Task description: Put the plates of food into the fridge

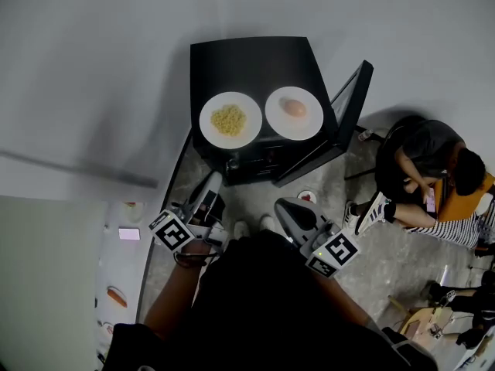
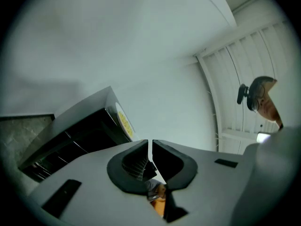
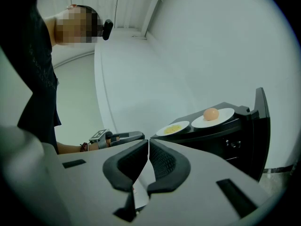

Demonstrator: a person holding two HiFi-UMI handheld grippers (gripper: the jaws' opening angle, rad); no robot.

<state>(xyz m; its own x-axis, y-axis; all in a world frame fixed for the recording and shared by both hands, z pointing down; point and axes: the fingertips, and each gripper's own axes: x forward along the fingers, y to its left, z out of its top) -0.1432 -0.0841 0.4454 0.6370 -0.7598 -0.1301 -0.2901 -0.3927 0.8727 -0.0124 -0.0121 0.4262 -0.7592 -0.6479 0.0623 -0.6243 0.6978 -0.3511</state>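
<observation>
The low black box-shaped fridge (image 1: 247, 62) stands against the pale wall, and its black door (image 1: 346, 108) hangs open to the right side. Both plates sit on its top, side by side and not touching. The round white plate of yellow noodles (image 1: 230, 120) is on the left, and the round white plate with one pale orange round lump of food (image 1: 294, 113) is on the right, nearer the door.

The person holding the tools stands a little way back from the fridge front, with both tongs raised towards it and well short of the plates. The left gripper (image 2: 150, 144) has its dark padded jaws pressed together with nothing between them. The right gripper (image 3: 147, 144) is the same, pads closed on each other and empty. The two are held apart from one another, one on each side.

Off to the right, a seated person in a dark top (image 1: 429, 168) is bent forward on an orange chair (image 1: 464, 203)
</observation>
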